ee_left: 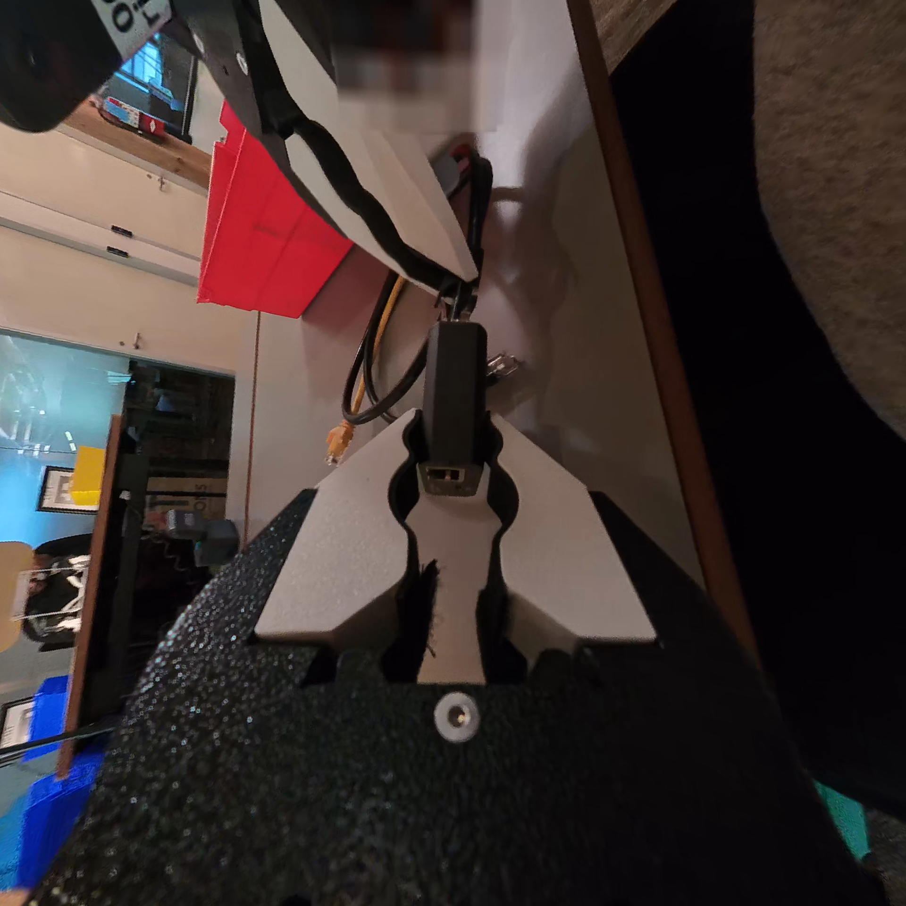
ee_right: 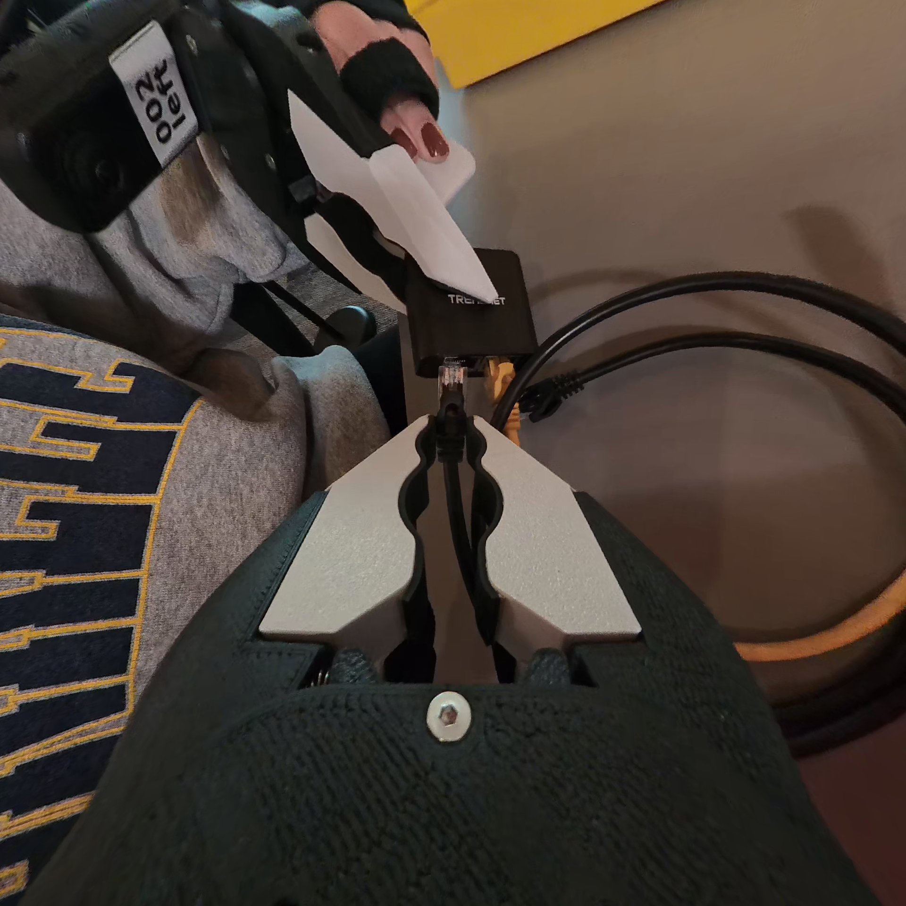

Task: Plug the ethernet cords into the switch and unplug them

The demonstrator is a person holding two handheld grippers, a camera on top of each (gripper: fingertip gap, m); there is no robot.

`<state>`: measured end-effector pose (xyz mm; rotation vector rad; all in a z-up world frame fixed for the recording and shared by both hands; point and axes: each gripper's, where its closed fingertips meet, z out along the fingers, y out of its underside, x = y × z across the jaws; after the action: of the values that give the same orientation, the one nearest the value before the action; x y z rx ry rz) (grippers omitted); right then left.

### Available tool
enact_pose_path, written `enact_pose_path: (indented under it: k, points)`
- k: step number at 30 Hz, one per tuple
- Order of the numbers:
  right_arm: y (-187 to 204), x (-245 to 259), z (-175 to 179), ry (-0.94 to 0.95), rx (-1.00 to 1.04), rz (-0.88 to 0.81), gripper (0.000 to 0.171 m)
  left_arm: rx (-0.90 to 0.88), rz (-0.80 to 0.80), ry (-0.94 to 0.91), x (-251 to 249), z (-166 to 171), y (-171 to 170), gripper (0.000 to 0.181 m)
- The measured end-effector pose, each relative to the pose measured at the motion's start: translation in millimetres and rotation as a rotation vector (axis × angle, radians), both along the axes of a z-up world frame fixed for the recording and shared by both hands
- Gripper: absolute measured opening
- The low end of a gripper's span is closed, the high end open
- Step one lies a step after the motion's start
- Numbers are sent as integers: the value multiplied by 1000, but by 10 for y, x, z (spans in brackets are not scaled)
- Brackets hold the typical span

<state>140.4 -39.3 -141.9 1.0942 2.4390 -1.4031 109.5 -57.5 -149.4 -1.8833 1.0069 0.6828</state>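
My left gripper (ee_left: 453, 424) is shut on a small black switch (ee_left: 456, 377), held above the white table (ee_left: 568, 353); one empty port faces this camera. My right gripper (ee_right: 451, 426) is shut on the boot of a black ethernet cord (ee_right: 458, 515). Its clear plug (ee_right: 453, 375) has its tip at the mouth of a port on the switch (ee_right: 465, 318), most of it still outside. The left gripper's white finger (ee_right: 436, 240) lies over the switch top. An orange cord's plug (ee_left: 338, 441) lies loose on the table beside the switch, as does a second black plug (ee_right: 544, 397).
Black and orange cable loops (ee_right: 735, 314) lie on the table to the right. A red bin (ee_left: 264, 235) and a yellow object (ee_right: 515, 34) stand farther back. A person's grey sweatshirt (ee_right: 147, 441) is at the left, by the table's brown edge (ee_left: 637, 255). The tips of one gripper are about 5 centimeters away from the tips of the other.
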Motion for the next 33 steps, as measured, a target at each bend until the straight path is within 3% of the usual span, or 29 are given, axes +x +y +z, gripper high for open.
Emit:
enact_pose_path:
  k: [10, 33]
  points:
    - [-11, 12, -92, -94, -4, -25, 9, -43, -16, -151, 4, -137, -62, 21]
    - [-92, -61, -106, -173, 52, -60, 9, -78, -8, -137, -41, -189, -111, 21]
